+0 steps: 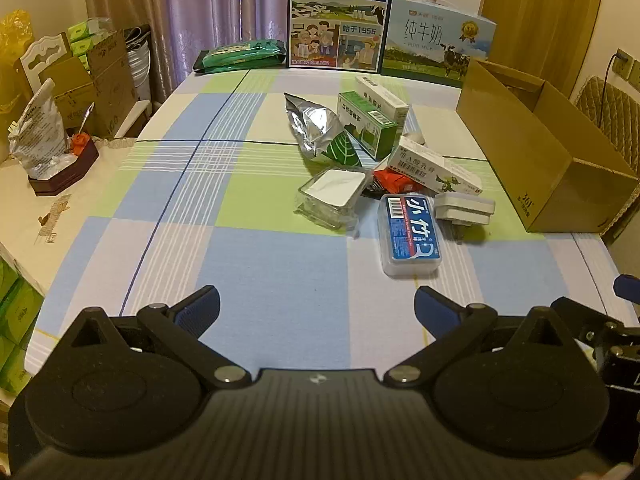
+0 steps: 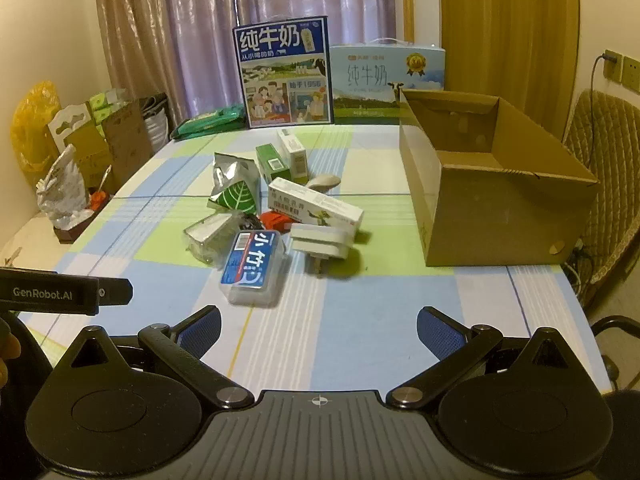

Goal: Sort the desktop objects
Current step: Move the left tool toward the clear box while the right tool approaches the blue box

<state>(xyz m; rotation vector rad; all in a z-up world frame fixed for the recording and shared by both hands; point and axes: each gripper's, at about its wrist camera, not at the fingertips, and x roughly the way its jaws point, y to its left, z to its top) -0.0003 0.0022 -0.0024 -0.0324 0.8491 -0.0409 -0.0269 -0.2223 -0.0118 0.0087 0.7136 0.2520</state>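
A heap of small items lies mid-table: a blue-labelled floss box (image 1: 410, 236) (image 2: 254, 266), a white plug adapter (image 1: 464, 208) (image 2: 322, 244), a clear plastic box (image 1: 332, 196), a silver foil pouch (image 1: 316, 130) (image 2: 232, 188), a long white carton (image 1: 438, 170) (image 2: 316, 204), a green carton (image 1: 370, 124) and a red packet (image 1: 398, 182). An open cardboard box (image 1: 552, 152) (image 2: 488, 200) stands to the right. My left gripper (image 1: 316, 314) and right gripper (image 2: 319, 328) hover open near the front edge, short of the heap, holding nothing.
Two milk cartons (image 1: 340, 16) (image 2: 386, 80) and a green pack (image 1: 240, 54) line the far edge of the checked tablecloth (image 1: 240, 260). A side table at left holds a foil bag (image 1: 38, 132) and a dark tray. A chair (image 2: 608, 184) stands right.
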